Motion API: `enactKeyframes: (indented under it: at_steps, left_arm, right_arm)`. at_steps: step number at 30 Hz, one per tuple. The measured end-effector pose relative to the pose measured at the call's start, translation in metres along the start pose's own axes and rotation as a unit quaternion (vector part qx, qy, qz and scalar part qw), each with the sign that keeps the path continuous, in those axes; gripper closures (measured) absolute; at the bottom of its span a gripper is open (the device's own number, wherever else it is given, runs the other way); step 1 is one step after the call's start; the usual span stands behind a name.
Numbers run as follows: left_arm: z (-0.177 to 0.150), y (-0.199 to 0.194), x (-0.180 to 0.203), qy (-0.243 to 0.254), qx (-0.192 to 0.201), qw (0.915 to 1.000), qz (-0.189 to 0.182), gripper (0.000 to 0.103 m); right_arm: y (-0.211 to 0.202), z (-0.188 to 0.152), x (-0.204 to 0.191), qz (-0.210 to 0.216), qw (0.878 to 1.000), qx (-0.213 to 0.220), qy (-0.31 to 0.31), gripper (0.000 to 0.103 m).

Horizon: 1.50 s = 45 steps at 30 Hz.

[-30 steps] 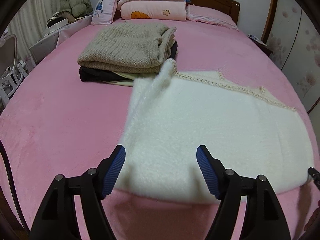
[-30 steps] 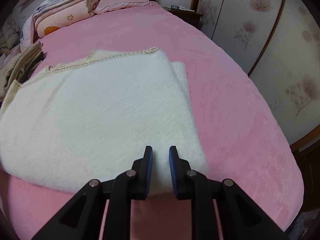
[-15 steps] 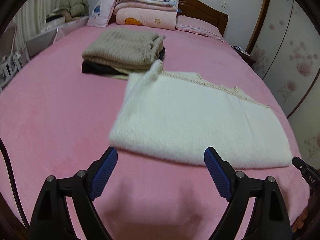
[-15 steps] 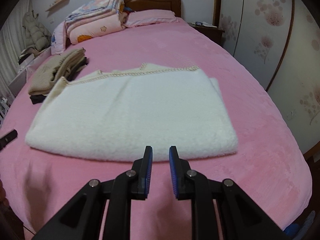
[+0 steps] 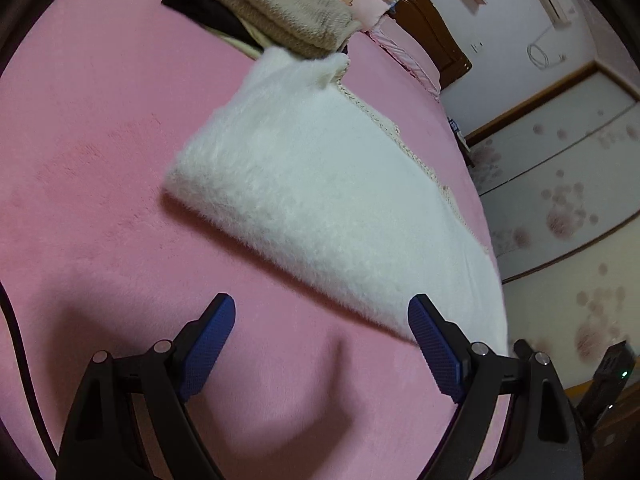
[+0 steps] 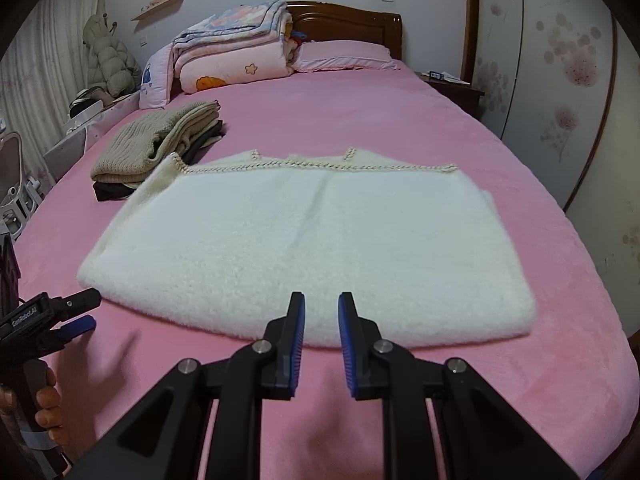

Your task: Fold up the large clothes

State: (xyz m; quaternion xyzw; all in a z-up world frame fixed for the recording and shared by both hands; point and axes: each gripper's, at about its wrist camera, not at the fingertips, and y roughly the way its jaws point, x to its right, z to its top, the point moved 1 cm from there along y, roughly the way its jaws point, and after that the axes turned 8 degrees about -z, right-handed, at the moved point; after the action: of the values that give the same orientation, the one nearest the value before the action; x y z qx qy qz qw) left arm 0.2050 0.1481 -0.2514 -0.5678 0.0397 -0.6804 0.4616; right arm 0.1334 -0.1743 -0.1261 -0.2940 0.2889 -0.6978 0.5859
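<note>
nearest, we hold the left gripper (image 5: 322, 342) low over the bare pink bedspread (image 5: 80, 160). its jaws stand wide with nothing between them, having just been opening. its right blue pad (image 5: 434, 350) sits just beside the near edge of the white fleece garment (image 5: 320, 184), and we cannot tell whether the two touch. from the right wrist view we see this same tool at the left edge, gripped by a hand (image 6: 44, 404) and pointing at the garment's near left corner.

the right gripper (image 6: 321, 344) hangs above the bedspread just short of the garment's near edge. its jaws are narrow, a small gap between the blue pads (image 6: 298, 344), and they hold nothing.

next, the white fleece garment lies folded flat in the middle of the bed, a broad rectangle with a braided trim (image 6: 320, 168) running along its far edge. its far left corner rises against a stack of folded clothes (image 6: 156, 144), a beige knit sweater on top of dark items.

farther back, we see folded quilts (image 6: 228, 56) and a pink pillow (image 6: 344, 56) against the wooden headboard (image 6: 352, 24). a nightstand (image 6: 452, 88) stands to the right, beside flowered wardrobe doors (image 6: 560, 80).
</note>
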Motion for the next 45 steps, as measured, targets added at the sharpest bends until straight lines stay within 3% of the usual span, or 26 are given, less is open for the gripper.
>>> enactKeyframes:
  at_steps: [4,18,21,23,26,32,37,45]
  left_arm:
    - [0.008,0.011,-0.01,-0.011,0.014,0.9995,-0.025,0.016]
    - [0.058,0.061,-0.012,-0.015,0.05,0.9976,-0.045,0.017]
    - [0.062,0.066,-0.012,-0.019,0.053,0.998,-0.031,0.032]
    - [0.063,0.07,-0.015,-0.021,0.049,0.9985,-0.008,0.057]
    - [0.063,0.069,-0.018,-0.022,0.048,0.9985,-0.012,0.068]
    - [0.06,0.06,0.011,0.034,0.067,0.997,0.015,0.081]
    - [0.054,0.051,0.063,0.117,0.097,0.9877,0.037,0.082]
    - [0.047,0.045,0.15,0.211,0.108,0.9706,0.039,0.083]
  right_arm:
    - [0.015,0.004,-0.01,0.009,1.0,-0.003,-0.006,0.086]
    - [0.1,0.051,-0.042,0.018,1.0,-0.012,-0.011,0.086]
    - [0.113,0.057,-0.051,0.022,1.0,-0.012,-0.018,0.086]
    - [0.118,0.058,-0.057,0.02,0.999,-0.013,-0.026,0.086]
    - [0.122,0.056,-0.066,0.015,0.999,-0.009,-0.041,0.086]
    - [0.117,0.051,-0.069,0.013,0.998,-0.004,-0.054,0.086]
    - [0.129,0.041,-0.077,0.006,0.996,-0.015,-0.093,0.086]
    - [0.134,0.044,-0.053,0.076,0.996,-0.033,-0.04,0.085]
